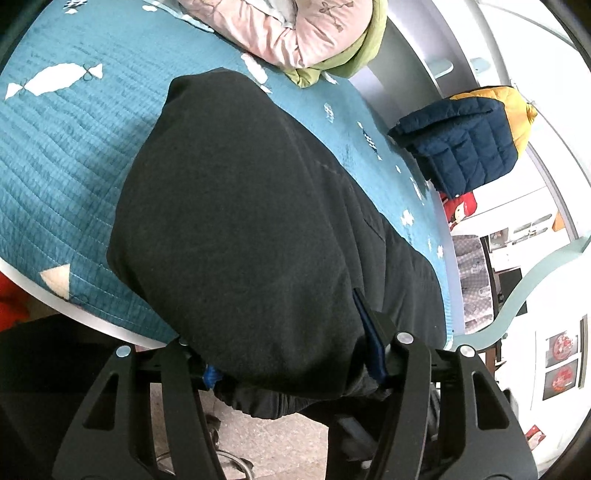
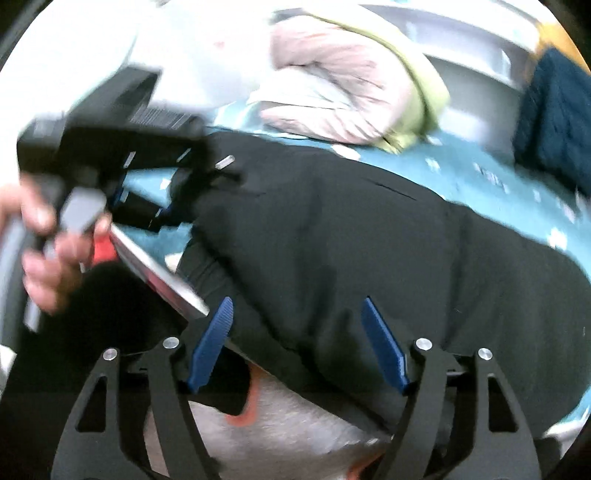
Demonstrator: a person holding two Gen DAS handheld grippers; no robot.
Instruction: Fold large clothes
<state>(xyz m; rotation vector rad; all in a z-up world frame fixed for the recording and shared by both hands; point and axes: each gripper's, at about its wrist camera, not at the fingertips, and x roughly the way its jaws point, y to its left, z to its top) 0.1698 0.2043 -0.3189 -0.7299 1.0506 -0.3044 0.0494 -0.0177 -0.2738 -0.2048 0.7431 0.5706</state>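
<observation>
A large black garment [image 1: 243, 221] lies folded across a teal quilted bedspread [image 1: 66, 155]. It also fills the right wrist view [image 2: 369, 240]. My left gripper [image 1: 291, 354] has its blue pads wide apart, with the garment's near edge draped between and over them. In the right wrist view the left gripper [image 2: 155, 199] sits at the garment's far left edge, held by a hand [image 2: 48, 236]. My right gripper [image 2: 297, 321] is open, its blue pads [image 2: 212, 343] apart at the garment's near edge, gripping nothing.
A pink and green quilt [image 1: 306, 33] is bundled at the bed's far end. A navy and yellow padded jacket [image 1: 469, 140] lies at the bed's right edge. The bed's near edge [image 1: 110, 325] and the floor [image 1: 258, 439] lie below the grippers.
</observation>
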